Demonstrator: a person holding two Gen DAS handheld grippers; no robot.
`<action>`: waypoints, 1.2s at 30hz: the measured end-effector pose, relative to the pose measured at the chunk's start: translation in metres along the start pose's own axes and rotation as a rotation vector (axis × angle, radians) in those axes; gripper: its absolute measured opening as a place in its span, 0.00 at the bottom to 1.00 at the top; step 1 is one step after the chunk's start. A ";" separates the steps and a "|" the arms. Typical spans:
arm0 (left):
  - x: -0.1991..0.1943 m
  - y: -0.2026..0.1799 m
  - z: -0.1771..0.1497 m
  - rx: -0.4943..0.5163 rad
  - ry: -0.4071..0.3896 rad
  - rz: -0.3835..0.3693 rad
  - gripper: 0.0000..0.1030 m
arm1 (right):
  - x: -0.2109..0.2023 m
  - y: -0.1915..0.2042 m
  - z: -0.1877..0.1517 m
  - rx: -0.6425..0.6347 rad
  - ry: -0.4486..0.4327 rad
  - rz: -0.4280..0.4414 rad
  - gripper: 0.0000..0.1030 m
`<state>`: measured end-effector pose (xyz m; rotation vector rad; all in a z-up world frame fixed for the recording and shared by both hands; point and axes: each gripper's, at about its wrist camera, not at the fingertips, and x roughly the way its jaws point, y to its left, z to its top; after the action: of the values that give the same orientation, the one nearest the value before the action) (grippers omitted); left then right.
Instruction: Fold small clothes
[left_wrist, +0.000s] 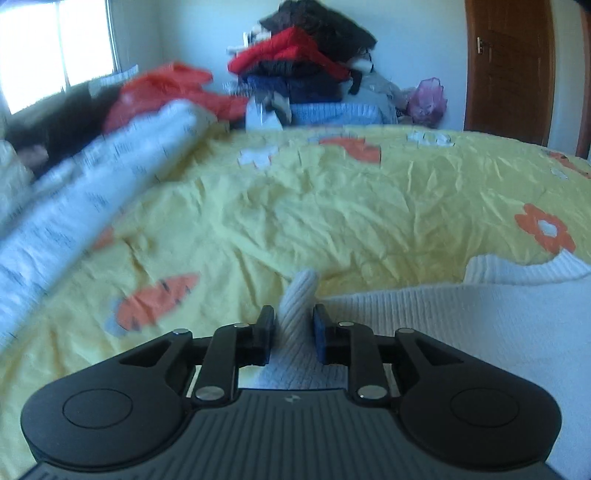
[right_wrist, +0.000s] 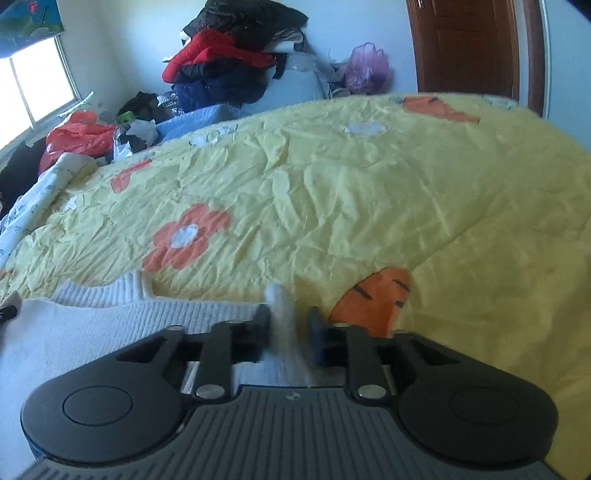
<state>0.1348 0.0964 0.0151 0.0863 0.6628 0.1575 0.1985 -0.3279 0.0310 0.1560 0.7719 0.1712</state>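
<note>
Left wrist view: the left gripper (left_wrist: 293, 334), angled down, pinches a fold of the white ribbed knit sweater (left_wrist: 461, 325) lying on the crinkled yellow flowered quilt (left_wrist: 295, 206). The right gripper (right_wrist: 290, 334) is part-open around another fold.

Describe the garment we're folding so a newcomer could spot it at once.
Start at the yellow bedspread with orange flowers and follow it to its near edge. There lies the white ribbed knit sweater, a fold between each gripper's fingers. Unlike the dark and red clothes pile by the wall, it lies flat and alone.
</note>
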 end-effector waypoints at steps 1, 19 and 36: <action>-0.016 -0.001 0.001 0.018 -0.042 0.026 0.23 | -0.011 -0.001 0.003 0.006 -0.029 -0.002 0.42; 0.026 -0.041 0.004 0.043 0.100 -0.182 1.00 | 0.017 0.062 -0.018 -0.165 -0.016 -0.006 0.56; -0.155 0.030 -0.107 -0.544 -0.120 -0.193 1.00 | 0.012 0.056 -0.020 -0.110 -0.040 0.051 0.66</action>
<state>-0.0557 0.1022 0.0293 -0.4863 0.4874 0.1411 0.1875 -0.2692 0.0196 0.0751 0.7170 0.2580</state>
